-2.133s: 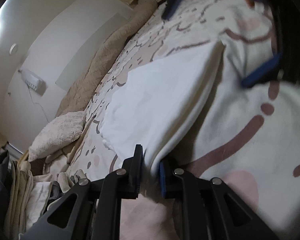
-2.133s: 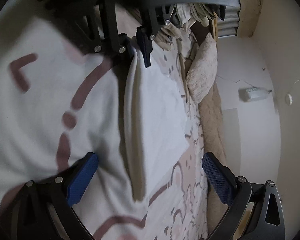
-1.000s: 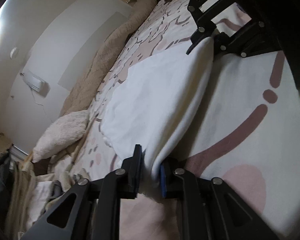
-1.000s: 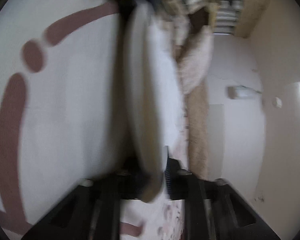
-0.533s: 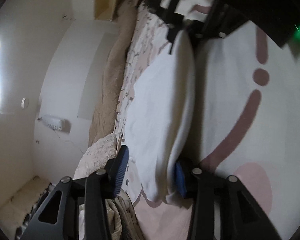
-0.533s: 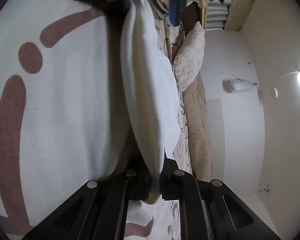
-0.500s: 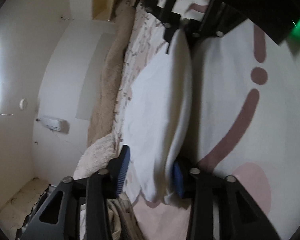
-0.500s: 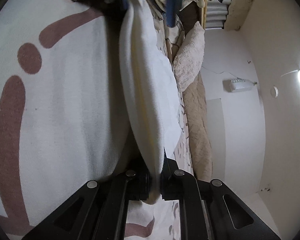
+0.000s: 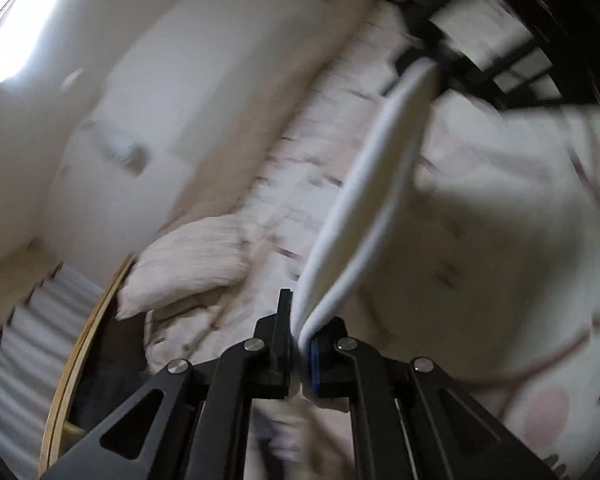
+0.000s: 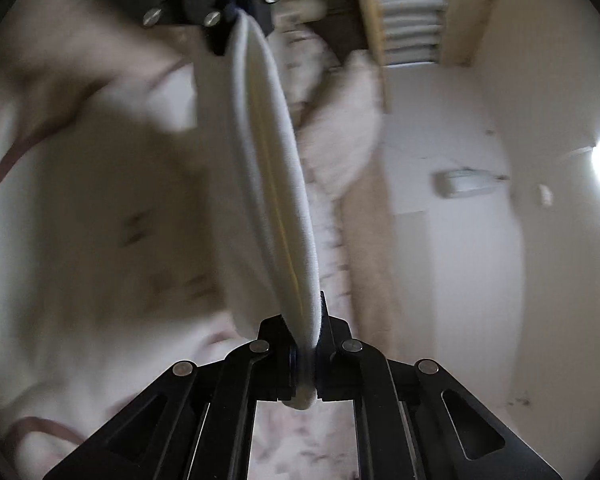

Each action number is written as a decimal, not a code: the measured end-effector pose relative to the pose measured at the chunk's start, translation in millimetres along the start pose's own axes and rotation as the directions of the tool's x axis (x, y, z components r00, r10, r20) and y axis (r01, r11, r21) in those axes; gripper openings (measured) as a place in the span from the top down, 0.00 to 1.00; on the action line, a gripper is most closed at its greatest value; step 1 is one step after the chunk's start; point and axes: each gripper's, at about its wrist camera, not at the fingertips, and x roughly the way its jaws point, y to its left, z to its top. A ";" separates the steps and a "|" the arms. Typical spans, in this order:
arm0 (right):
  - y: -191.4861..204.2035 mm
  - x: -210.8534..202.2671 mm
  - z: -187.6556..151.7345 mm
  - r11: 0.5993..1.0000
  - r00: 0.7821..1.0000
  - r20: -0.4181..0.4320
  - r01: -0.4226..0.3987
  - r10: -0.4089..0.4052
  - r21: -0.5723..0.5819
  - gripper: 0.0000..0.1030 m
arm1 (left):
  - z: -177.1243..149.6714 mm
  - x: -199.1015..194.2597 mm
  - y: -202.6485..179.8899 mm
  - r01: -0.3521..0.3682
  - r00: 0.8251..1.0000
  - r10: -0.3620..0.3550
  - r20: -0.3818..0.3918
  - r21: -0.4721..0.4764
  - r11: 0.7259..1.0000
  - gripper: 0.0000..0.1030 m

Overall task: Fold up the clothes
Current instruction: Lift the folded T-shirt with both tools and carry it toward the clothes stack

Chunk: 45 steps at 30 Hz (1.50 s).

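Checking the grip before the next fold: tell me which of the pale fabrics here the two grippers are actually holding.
The white garment, stretched edge-on between the left gripper and right gripper. The patterned bedspread and fluffy cushion lie loose below.

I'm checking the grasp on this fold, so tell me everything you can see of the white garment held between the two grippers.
The white garment looks like soft cotton-type knit, doubled over so its edge shows two white outer layers with a creamy yellowish inside. It stretches as a bowed band between the left gripper and the right gripper, each shut on one end. More of it hangs blurred to one side, above the patterned bedspread. Whether it touches the bed cannot be told.
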 end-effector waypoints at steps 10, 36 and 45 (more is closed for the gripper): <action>-214.2 -41.4 134.0 0.948 0.969 0.089 0.204 -0.231 0.245 0.92 | 54.0 -82.6 234.0 -0.170 0.981 0.187 0.048 -0.248 0.954 0.92; -201.6 10.8 370.5 0.946 0.998 0.050 -0.038 0.023 0.323 0.92 | -100.0 -18.9 389.9 -0.283 0.956 0.197 -0.216 -0.515 0.809 0.80; -139.7 -69.0 345.3 0.961 0.992 0.117 -0.078 0.049 0.264 0.92 | -144.3 -92.1 325.5 -0.262 0.964 0.219 -0.151 -0.410 0.874 0.79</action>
